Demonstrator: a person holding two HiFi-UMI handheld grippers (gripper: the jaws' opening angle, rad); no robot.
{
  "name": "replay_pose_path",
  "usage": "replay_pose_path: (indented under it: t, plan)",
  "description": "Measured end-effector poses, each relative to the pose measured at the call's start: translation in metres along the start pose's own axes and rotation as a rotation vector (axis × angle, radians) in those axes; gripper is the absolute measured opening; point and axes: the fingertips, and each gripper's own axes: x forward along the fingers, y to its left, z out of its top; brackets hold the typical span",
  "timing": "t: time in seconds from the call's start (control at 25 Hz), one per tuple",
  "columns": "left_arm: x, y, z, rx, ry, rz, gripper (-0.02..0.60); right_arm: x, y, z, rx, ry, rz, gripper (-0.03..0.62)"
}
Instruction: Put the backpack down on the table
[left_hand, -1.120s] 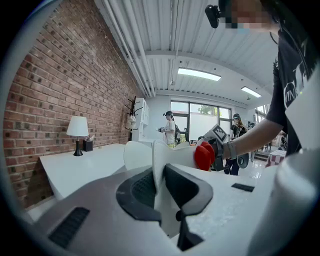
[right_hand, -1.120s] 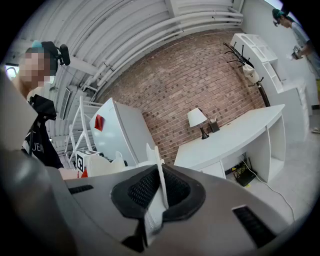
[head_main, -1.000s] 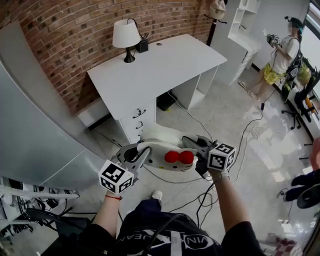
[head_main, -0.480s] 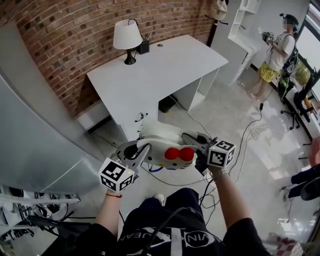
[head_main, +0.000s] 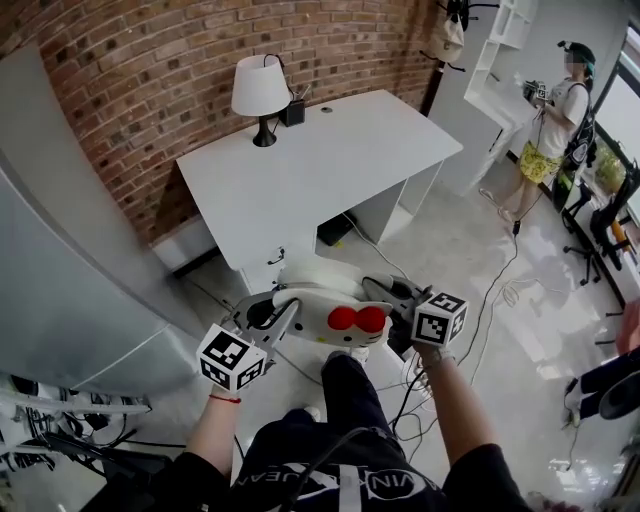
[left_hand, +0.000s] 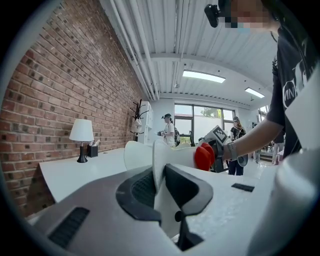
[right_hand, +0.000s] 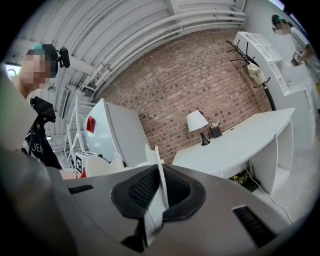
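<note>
Carried between both grippers, the white backpack (head_main: 318, 300) is now sitting closer to the near corner of the table (head_main: 330, 150) than one second earlier, and the person's leg (head_main: 345, 385) is stepping forward beneath it. The backpack is hanging in the air above the floor (head_main: 450, 240), not yet on the table top, with its red bow (head_main: 358, 319) facing upward. The left gripper (head_main: 283, 312) is clamping a thin white edge of the backpack, its jaws nearly closed on the material. The right gripper (head_main: 385, 296) is gripping the opposite side the same way, jaws almost together on a white strip. A lamp (head_main: 261, 92) is standing at the table's far edge beside the brick wall (head_main: 150, 60).
</note>
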Motion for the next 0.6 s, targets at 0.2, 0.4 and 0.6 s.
replay_pose_path:
  t: [0.2, 0.4, 0.6]
  plan:
    - [0.034, 0.015, -0.003, -0.013, 0.023, 0.003, 0.044, 0.010, -0.037, 0.010, -0.013, 0.018, 0.029, 0.015]
    - [0.086, 0.035, 0.003, -0.013, 0.049, 0.001, 0.044, 0.018, -0.089, 0.033, -0.026, 0.030, 0.049, 0.015]
    - [0.134, 0.049, 0.014, -0.041, 0.046, 0.013, 0.044, 0.022, -0.136, 0.061, -0.059, 0.065, 0.084, 0.015]
